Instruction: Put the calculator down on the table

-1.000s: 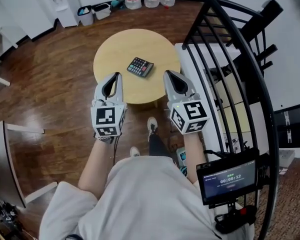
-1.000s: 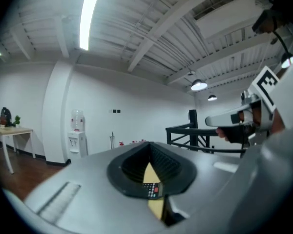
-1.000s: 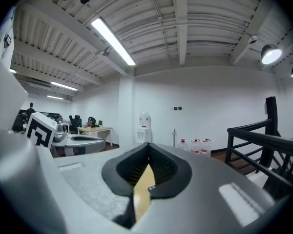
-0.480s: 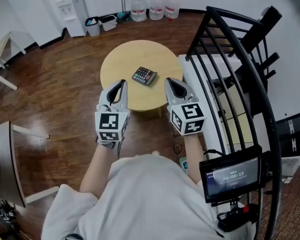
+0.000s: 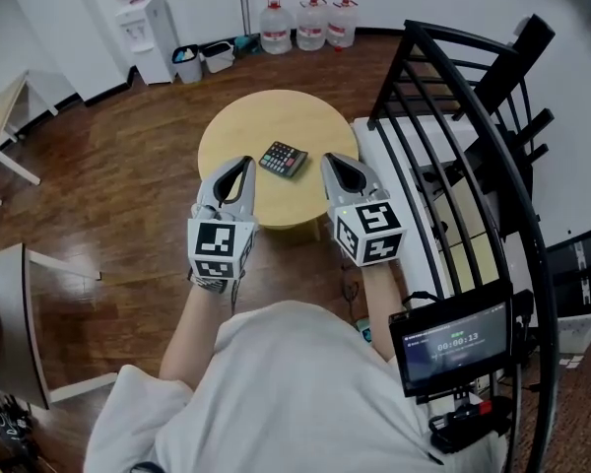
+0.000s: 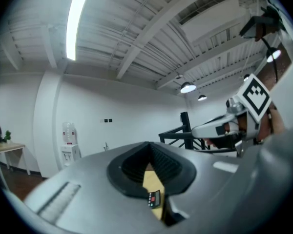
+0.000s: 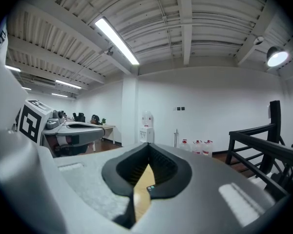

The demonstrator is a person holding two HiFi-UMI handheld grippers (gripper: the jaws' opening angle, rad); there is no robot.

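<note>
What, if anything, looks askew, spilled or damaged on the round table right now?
Nothing stands out. The calculator lies flat on the round table, keys up, just turned at a slant. The left hand-held gripper and right hand-held gripper are shut, holding nothing.

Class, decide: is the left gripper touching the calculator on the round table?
Apart. The head view shows bare table between the left gripper and the calculator, which lies flat by itself.
</note>
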